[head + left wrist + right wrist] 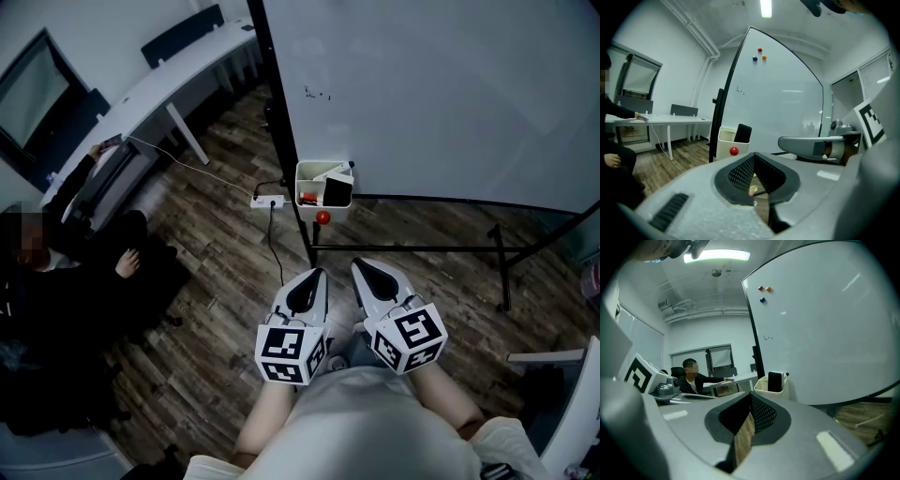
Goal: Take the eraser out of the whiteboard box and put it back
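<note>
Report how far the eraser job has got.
Done: nothing that shows; the eraser stands in the whiteboard box. In hand: nothing; the left hand-held gripper and the right hand-held gripper are both shut, empty and short of the box. Left: by the look of it, the whole job, taking the eraser out and putting it back.

Under you: dark wood-plank floor [216, 244], power strip [269, 200] lying on it. Long white desk [169, 84] at your left, dark chair [183, 33] behind. White walls [675, 61], window [640, 89], ceiling light strip [717, 255] overhead.
</note>
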The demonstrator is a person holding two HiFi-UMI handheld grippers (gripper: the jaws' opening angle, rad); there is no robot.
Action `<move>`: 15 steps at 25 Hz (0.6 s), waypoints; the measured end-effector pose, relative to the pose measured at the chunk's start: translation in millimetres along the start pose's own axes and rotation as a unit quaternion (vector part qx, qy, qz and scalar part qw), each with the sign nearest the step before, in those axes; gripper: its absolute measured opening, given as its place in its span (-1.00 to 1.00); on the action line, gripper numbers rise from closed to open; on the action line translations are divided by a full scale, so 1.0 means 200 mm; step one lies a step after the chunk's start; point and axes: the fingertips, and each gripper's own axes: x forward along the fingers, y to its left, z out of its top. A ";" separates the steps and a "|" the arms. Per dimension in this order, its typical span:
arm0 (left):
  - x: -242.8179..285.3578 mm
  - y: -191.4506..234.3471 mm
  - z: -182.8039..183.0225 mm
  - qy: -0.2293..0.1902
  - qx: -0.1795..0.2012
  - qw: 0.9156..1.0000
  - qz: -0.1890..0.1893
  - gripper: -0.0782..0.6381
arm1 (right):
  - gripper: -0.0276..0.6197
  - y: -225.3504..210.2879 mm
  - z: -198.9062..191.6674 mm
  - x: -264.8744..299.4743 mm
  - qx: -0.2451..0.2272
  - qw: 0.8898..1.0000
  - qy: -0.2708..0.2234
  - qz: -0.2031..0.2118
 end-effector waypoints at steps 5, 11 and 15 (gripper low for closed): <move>0.08 0.05 0.06 -0.008 -0.006 1.000 0.016 -0.77 | -0.93 -0.09 0.06 0.08 -0.010 1.000 -0.001 0.008; 0.18 0.10 0.11 -0.014 -0.010 0.999 0.034 -0.77 | -0.92 -0.19 0.13 0.18 -0.021 1.000 -0.003 0.023; 0.24 0.12 0.13 -0.016 -0.013 0.999 0.044 -0.77 | -0.88 -0.24 0.14 0.25 -0.025 0.999 0.001 0.038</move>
